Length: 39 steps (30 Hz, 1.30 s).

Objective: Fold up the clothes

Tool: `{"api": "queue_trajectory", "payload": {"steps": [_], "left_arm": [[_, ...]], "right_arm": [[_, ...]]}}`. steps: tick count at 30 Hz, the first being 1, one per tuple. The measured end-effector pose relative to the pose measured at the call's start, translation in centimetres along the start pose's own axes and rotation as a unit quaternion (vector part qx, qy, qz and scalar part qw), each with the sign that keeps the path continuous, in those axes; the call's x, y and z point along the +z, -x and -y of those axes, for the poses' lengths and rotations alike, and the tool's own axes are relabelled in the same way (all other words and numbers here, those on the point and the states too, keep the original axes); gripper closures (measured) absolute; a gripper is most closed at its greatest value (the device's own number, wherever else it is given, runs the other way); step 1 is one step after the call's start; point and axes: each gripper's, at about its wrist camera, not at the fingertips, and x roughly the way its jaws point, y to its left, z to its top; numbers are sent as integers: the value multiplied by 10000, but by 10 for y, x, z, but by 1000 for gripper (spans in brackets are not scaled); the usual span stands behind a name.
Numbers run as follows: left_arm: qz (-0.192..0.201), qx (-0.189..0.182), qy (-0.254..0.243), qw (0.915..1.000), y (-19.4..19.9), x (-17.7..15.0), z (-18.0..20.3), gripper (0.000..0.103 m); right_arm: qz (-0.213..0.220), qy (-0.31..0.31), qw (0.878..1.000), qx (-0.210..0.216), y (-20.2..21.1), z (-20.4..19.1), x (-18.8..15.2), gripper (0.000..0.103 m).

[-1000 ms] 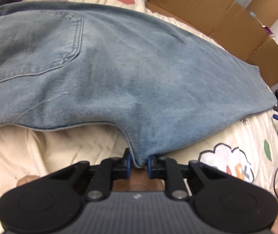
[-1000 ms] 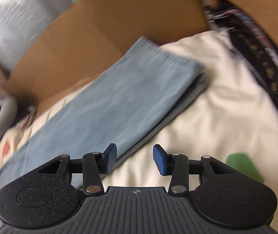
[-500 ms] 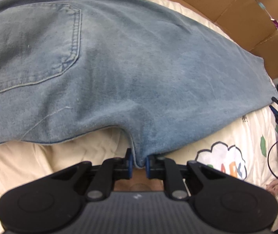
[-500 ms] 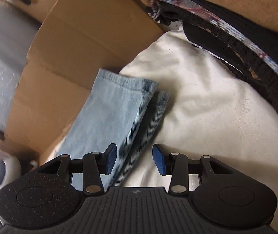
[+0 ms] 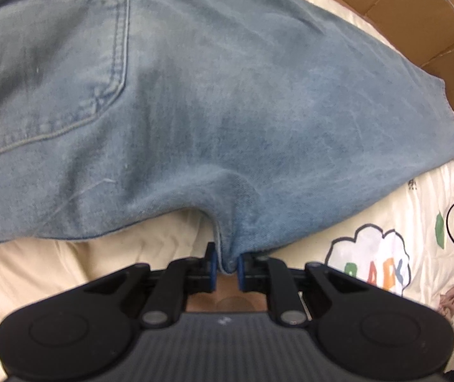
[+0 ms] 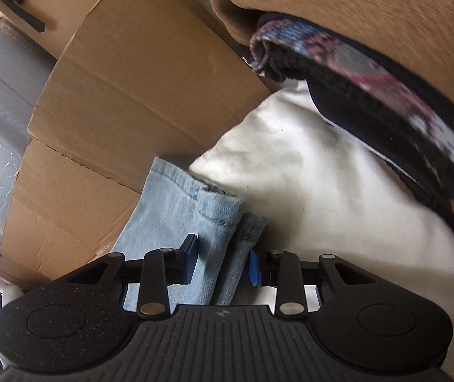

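Cardboard boxes (image 6: 125, 95) stand flattened along the bed's far side; what they hold cannot be seen. Faded blue jeans (image 5: 227, 102) lie spread across the cream printed bedsheet (image 5: 386, 248), back pocket up. The left gripper (image 5: 226, 267) pinches a fold at the crotch seam. The right gripper (image 6: 222, 262) is spread wide around the stacked leg hems (image 6: 201, 203), pads apart from the cloth. Brown and dark patterned garments (image 6: 386, 73) blur at upper right
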Motion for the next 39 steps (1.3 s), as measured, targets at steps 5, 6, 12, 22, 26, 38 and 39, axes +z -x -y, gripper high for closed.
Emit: {"api": "queue_trajectory", "payload": {"steps": [5, 6, 12, 22, 26, 38, 39], "left_arm": [[-173, -55, 44, 9998, -6, 6, -3, 91], [-189, -66, 98, 9998, -8, 6, -5, 91], [-259, -172, 356, 9989, -9, 7, -10, 91], [-80, -150, -177, 9997, -13, 3, -3, 91], [34, -206, -81, 9998, -10, -3, -5, 92], [448, -185, 206, 9986, 8, -20, -1, 93], [423, -180, 260, 9986, 9, -19, 0, 93]], "right_arm": [[-200, 116, 9996, -130, -7, -6, 8, 75], [-242, 144, 9995, -162, -8, -8, 9, 80], [-498, 312, 9976, -354, -15, -19, 18, 90], [-938, 917, 9891, -668, -33, -39, 30, 93], [-1023, 1119, 9855, -763, -34, -47, 33, 94], [-1027, 1984, 9715, -787, -4, -83, 42, 97], [-1035, 1993, 9714, -778, -1, -86, 45, 97]]}}
